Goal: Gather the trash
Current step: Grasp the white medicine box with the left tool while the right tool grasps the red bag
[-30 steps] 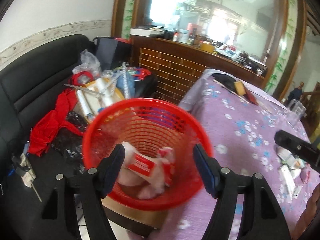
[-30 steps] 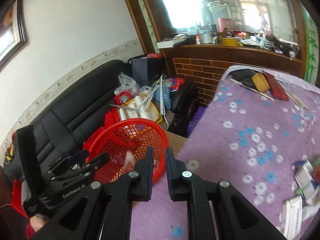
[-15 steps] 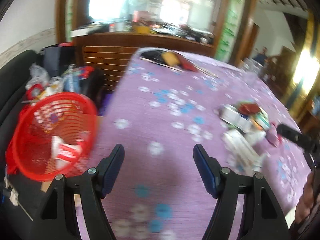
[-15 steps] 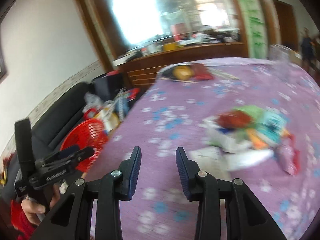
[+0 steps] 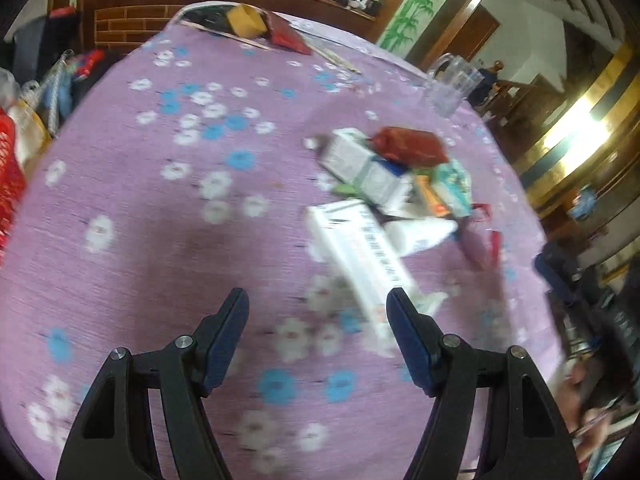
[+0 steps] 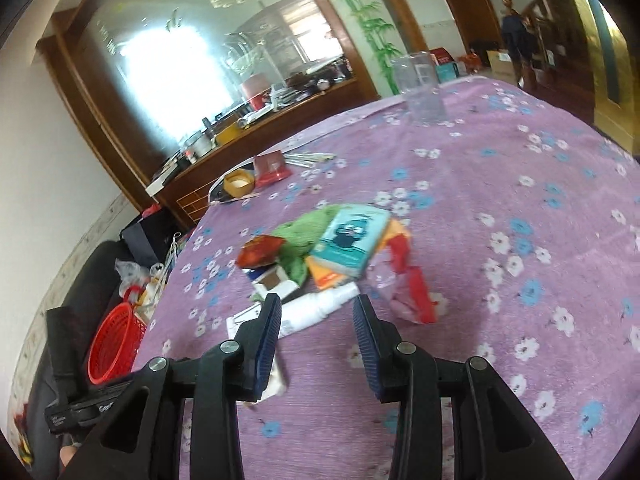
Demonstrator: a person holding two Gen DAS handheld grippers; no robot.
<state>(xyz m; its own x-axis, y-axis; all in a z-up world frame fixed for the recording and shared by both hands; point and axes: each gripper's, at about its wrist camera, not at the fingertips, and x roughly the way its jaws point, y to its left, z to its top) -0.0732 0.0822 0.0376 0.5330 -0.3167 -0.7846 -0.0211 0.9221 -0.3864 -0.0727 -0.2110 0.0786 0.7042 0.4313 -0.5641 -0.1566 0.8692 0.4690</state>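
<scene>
A pile of trash lies on the purple flowered tablecloth: a long white box, a white bottle, a red packet and a teal box. My left gripper hovers open over the cloth, its right fingertip beside the near end of the long box, nothing between its fingers. My right gripper is open just short of the pile. The white bottle lies beyond the gap between its fingers, untouched. The red basket stands off the table's left edge.
A clear plastic jug stands at the far side of the table. A yellow tape roll and a red booklet lie near the far left corner. A cluttered black sofa runs along the wall behind the basket.
Both grippers have swung from the red basket over to the trash pile on the table. The right jaws have gone from nearly shut to open. The left jaws keep their width.
</scene>
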